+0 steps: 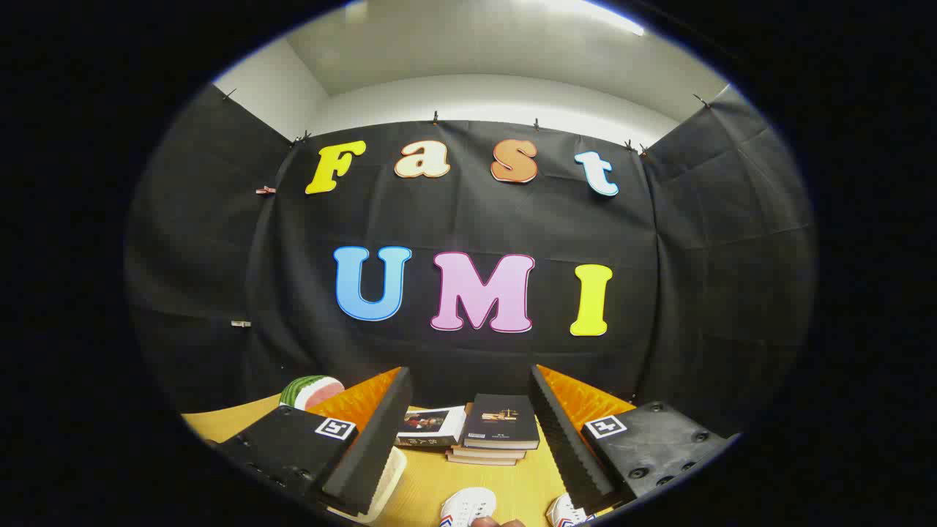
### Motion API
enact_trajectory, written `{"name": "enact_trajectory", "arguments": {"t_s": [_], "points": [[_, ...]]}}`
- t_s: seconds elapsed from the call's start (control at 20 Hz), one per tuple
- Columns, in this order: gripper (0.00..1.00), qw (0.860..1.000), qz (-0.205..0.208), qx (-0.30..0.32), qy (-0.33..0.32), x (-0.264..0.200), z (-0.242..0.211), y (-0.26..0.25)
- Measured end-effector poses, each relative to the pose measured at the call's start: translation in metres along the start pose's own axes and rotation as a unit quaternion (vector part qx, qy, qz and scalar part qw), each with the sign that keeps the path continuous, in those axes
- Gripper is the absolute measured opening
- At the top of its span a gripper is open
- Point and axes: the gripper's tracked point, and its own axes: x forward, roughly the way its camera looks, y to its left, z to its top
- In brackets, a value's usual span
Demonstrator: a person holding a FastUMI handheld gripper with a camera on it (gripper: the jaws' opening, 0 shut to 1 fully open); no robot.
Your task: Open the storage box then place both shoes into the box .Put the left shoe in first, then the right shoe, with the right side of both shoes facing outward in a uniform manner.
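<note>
- gripper view looks forward along the two-finger gripper [468, 439], held up above a light wooden table [505, 487] and facing the black cloth wall of the booth.
- the gripper's fingers [373, 446] are spread wide apart, one on each side, with nothing between their pads; each finger carrier bears a small square black-and-white marker [334, 428].
- between the fingers and just beyond them, a stack of thin books lies on the table; the topmost is a dark-covered book [504, 421] with a pale emblem on its front.
- just beside that stack, towards the left finger, lies a white-edged book with a picture on its cover [430, 426].
- close below the gripper, between the fingers, the rounded toe of a white shoe with red and blue stripes [468, 505] shows on the table.
- a second white shoe with the same stripes [564, 510] lies near the inner side of the right finger, partly hidden by it; the two shoes are apart from each other.
- a small part of a person's hand [498, 522] shows between the two shoes; whether it touches either one cannot be told.
- under the left finger, a pale, cream-coloured rounded object [392, 476] rests on the table; what it is cannot be made out.
- beyond the left finger, at the far part of the table near the cloth wall, sits a watermelon-slice toy with a green striped rind and pink flesh [311, 390].
</note>
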Motion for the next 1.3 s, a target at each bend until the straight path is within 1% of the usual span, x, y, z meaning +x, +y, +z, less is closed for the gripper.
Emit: {"name": "enact_trajectory", "arguments": {"t_s": [0.15, 0.45, 1.0, 1.1, 1.3], "points": [[0.97, 1.000, -0.005, 0.003, 0.007, -0.002, -0.005, -0.006], [0.97, 1.000, 0.001, -0.004, 0.015, -0.007, -0.014, -0.008], [0.97, 0.999, 0.004, 0.004, 0.039, -0.011, -0.028, -0.004], [0.97, 0.999, 0.007, 0.007, 0.044, -0.011, -0.029, -0.002], [0.98, 0.997, 0.027, 0.018, 0.069, -0.012, -0.042, 0.011]]}}
